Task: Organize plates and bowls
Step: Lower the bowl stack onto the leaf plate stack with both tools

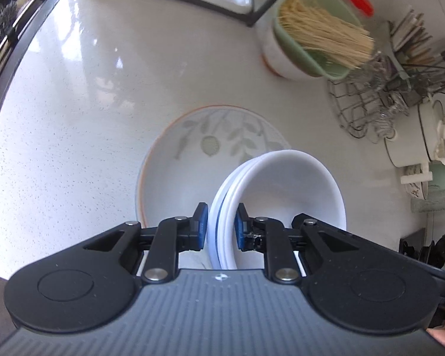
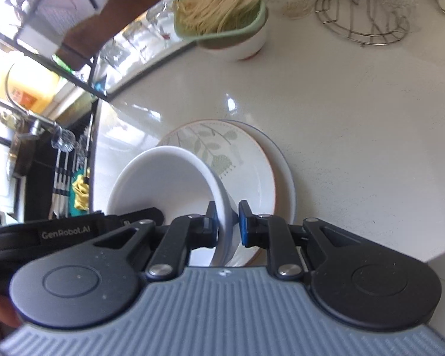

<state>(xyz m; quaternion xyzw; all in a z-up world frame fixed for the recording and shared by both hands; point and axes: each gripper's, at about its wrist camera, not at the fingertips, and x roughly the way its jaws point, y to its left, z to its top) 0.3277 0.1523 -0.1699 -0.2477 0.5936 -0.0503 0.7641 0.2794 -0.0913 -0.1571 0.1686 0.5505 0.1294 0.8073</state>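
The left gripper point(image 1: 221, 227) pinches the near rim of a stack of white bowls point(image 1: 281, 190), which sits over the leaf-patterned plate point(image 1: 192, 148) on the white worktop point(image 1: 74, 118), near its front edge. The right gripper point(image 2: 227, 222) pinches the opposite rim of the same stack. Toward the back stands a green colander of noodles point(image 1: 317, 29), with a wire rack point(image 1: 362, 103) to its right.

left gripper point(image 1: 221, 227) and right gripper point(image 2: 227, 222): black linkage arms, silver pivot screws, blue finger pads point(image 1: 200, 222), ribbed grey housing; "genrobot.ai" lettering.
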